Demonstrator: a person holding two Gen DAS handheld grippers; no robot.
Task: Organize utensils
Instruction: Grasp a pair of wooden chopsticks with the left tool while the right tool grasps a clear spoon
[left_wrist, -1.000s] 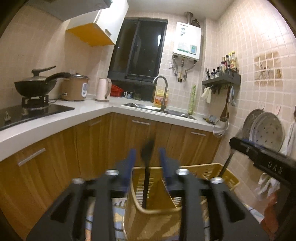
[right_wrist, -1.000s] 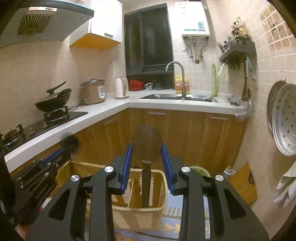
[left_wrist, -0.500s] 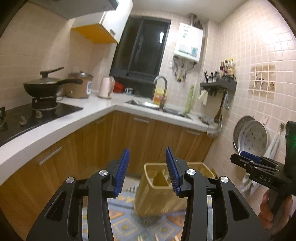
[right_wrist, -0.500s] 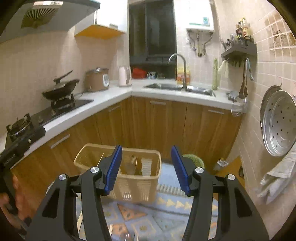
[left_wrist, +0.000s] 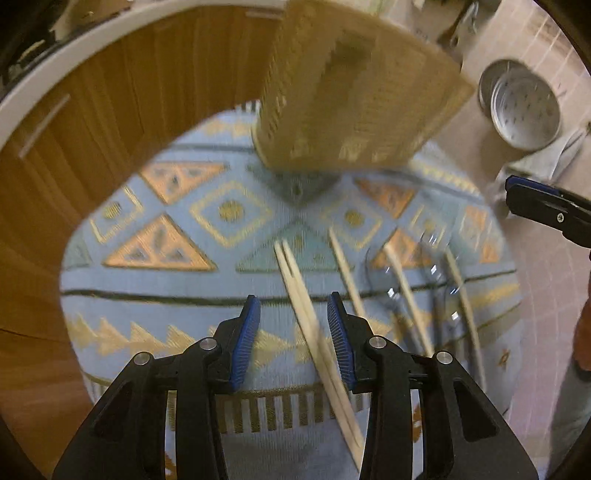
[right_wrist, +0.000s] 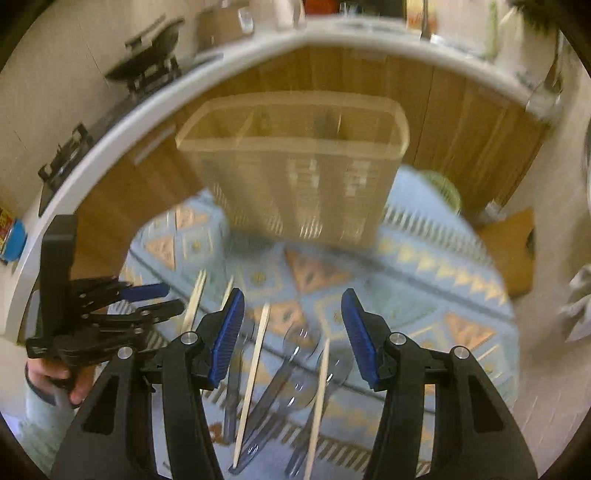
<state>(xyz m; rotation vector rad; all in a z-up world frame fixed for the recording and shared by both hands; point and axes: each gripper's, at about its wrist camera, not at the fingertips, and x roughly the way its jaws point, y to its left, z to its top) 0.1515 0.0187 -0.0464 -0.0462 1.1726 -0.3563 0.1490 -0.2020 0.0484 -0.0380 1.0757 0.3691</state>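
Observation:
A tan slotted utensil basket (left_wrist: 354, 96) (right_wrist: 299, 162) with dividers stands on a blue patterned cloth (left_wrist: 184, 277) (right_wrist: 424, 280). Wooden chopsticks (left_wrist: 314, 325) (right_wrist: 255, 365) and clear plastic spoons and forks (left_wrist: 432, 280) (right_wrist: 291, 373) lie on the cloth in front of it. My left gripper (left_wrist: 293, 332) is open, pointing down over a pair of chopsticks. My right gripper (right_wrist: 291, 332) is open above the plastic cutlery. Each gripper shows at the other view's edge, the right one (left_wrist: 546, 208) and the left one (right_wrist: 122, 314).
Wooden cabinets (right_wrist: 480, 122) under a white counter (right_wrist: 110, 118) stand behind the cloth. A stove with a pan (right_wrist: 147, 55) is on the counter at left. Steel steamer trays (left_wrist: 524, 103) lean on the tiled wall at right.
Both grippers held dark utensils over the basket a second ago, then opened empty. Both have since tilted down toward the chopsticks and cutlery on the cloth.

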